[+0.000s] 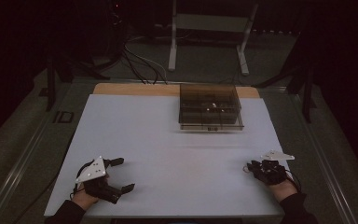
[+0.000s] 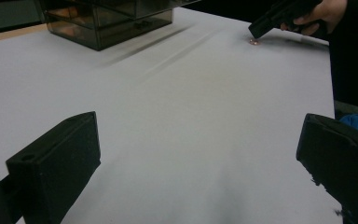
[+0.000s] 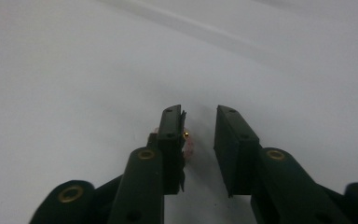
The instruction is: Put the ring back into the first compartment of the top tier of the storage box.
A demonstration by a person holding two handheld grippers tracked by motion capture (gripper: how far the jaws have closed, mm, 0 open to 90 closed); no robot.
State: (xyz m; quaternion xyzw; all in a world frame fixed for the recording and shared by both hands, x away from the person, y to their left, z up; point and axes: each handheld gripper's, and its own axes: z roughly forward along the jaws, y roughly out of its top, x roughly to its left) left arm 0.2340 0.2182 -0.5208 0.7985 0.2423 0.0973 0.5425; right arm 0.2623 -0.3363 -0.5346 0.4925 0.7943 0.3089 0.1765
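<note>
High view. We see the left gripper (image 1: 121, 175) resting at the near left of the white table (image 1: 168, 154), its jaws spread wide with nothing between them. The right gripper (image 1: 250, 167) sits at the near right, its tips pointing toward the table's middle, a grey plate (image 1: 277, 156) on top. Far beyond both tools stands a smoky transparent drawer box (image 1: 209, 108), well apart from either.

Left gripper view. The tool's own two black jaws stand far apart at the lower corners, bare tabletop between them. Ahead and to the right, the right gripper (image 2: 258, 31) tilts down to the surface; a small pinkish object (image 2: 254, 42) lies just under its tip. The drawer box (image 2: 107, 21) is ahead to the left.

Right gripper view. We look along the right gripper (image 3: 199, 122), whose jaws stand narrowly apart, a clear gap remaining. The small object (image 3: 188, 142), pinkish with a gold bead, lies against the inner face of the left jaw; the right jaw stands clear of it. We cannot tell whether it is lifted off the table.
</note>
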